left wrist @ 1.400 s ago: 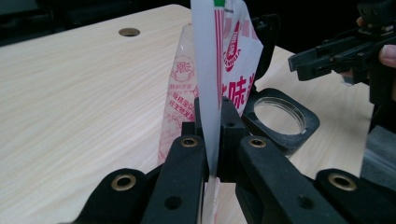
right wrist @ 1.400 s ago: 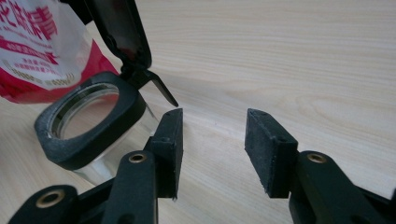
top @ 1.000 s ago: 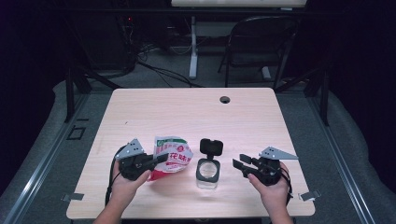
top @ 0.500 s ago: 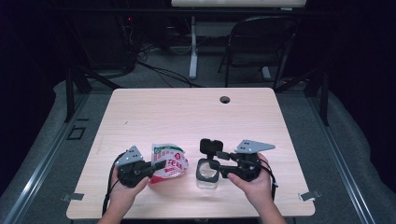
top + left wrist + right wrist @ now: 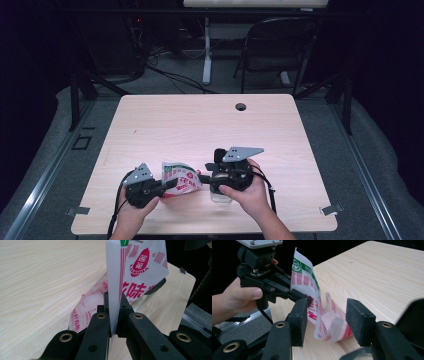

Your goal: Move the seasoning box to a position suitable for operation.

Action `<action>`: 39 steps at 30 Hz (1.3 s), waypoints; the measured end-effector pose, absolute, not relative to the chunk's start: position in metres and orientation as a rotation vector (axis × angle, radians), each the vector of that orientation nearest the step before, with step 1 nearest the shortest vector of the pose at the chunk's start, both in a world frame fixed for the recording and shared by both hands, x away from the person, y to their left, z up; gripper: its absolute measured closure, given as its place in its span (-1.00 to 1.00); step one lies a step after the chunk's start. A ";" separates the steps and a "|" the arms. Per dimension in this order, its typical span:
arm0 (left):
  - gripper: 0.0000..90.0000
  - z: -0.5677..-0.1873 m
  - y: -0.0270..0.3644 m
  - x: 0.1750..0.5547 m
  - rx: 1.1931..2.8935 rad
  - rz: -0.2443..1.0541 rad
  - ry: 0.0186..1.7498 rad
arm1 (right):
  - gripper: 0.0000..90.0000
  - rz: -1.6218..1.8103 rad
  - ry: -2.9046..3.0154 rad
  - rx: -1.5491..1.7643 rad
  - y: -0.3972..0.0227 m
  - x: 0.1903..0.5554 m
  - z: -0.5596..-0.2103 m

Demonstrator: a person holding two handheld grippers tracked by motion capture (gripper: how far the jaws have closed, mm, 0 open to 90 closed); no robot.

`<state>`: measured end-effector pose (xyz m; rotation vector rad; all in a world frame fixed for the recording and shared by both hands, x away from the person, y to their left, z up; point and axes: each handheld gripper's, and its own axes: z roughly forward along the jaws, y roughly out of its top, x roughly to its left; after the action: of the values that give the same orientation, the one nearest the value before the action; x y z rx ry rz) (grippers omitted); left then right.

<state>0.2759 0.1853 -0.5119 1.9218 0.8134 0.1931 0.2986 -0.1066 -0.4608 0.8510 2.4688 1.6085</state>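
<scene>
Packet: the red, white and green printed packet [image 5: 179, 179] sits near the table's front edge, left of centre, one end raised and the other low by the tabletop; whether it touches the wood you cannot tell.
Left gripper: your left gripper [image 5: 167, 186] is clamped fully onto the packet's flat sealed edge; in the left gripper view that edge [image 5: 115, 287] stands upright between the pinched jaws.
Left hand: your left hand [image 5: 131, 212] comes in from the front edge and holds the tool level, pointing right.
Right gripper: your right gripper [image 5: 206, 178] stands wide, gripping nothing. Its jaws have just been opening and then eased in slightly. In the right gripper view the packet's crumpled end [image 5: 329, 322] lies in the gap between the pads, no pad pressing it.
Right hand: your right hand [image 5: 247, 192] holds the tool pointing left, at the packet.
Jar: a clear jar [image 5: 221, 194] stands under your right gripper, mostly covered by it; its black lid [image 5: 219, 155] is tipped up behind.
Surface: pale wood-grain table [image 5: 200, 125], rounded corners, a small round cable hole [image 5: 241, 106] near the far edge.
Room: dim; grey floor [image 5: 380, 165] around the table, a dark folding chair [image 5: 280, 45] behind it, cables on the floor, a white table leg [image 5: 206, 55].
</scene>
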 end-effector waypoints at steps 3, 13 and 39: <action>1.00 -0.512 0.185 0.275 1.921 0.195 0.813 | 0.17 1.603 2.491 0.818 -0.097 0.300 -0.458; 1.00 -0.512 0.185 0.277 1.928 0.181 0.807 | 0.23 1.566 2.550 0.785 -0.075 0.307 -0.462; 0.94 -0.515 0.183 0.279 1.928 0.151 0.795 | 0.51 1.499 2.569 0.717 -0.059 0.310 -0.464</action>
<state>0.2791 0.1827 -0.5151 1.9278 0.7950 0.1513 0.3102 -0.0585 -0.4635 0.7173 2.5685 1.4994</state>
